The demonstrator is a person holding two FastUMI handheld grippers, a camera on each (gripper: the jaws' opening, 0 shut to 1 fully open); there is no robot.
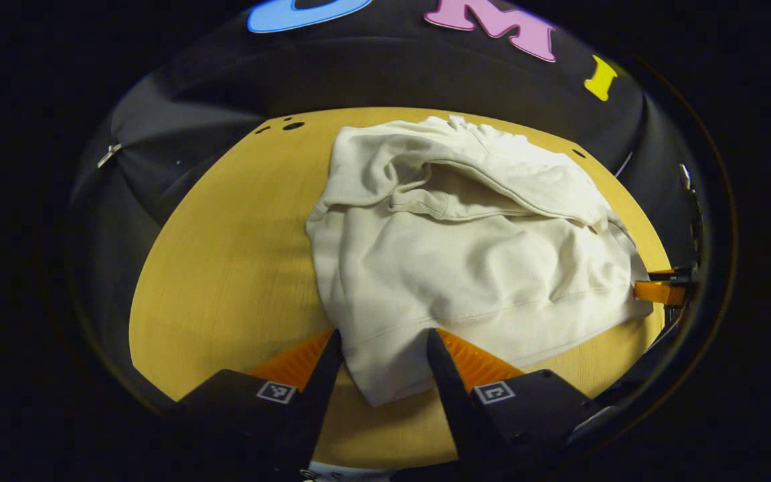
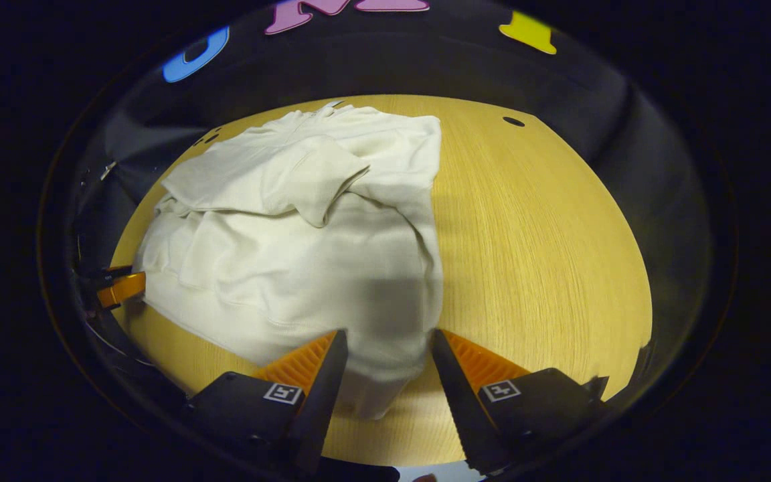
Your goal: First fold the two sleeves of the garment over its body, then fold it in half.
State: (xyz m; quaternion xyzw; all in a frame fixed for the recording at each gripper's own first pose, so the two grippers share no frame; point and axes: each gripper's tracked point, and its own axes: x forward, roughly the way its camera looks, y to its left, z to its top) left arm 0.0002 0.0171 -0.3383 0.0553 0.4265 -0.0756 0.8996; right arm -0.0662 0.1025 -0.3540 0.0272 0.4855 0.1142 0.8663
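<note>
Left gripper [image 1: 384,351] and right gripper [image 2: 385,351] each straddle a hem corner of the cream sweatshirt [image 1: 452,261], jaws spread, not clamped. Sleeves look folded across already, so the halving toward 12 o'clock is left.

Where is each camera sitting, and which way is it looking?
Left gripper view: rides on the left gripper, looking forward over the cream cotton sweatshirt on the round yellow wooden table; its own two fingers straddle the near hem corner.
Right gripper view: rides on the right gripper, facing the sweatshirt's other hem corner between its fingers.
Shared: sweatshirt, table, and each view catches the other gripper at its edge.
</note>
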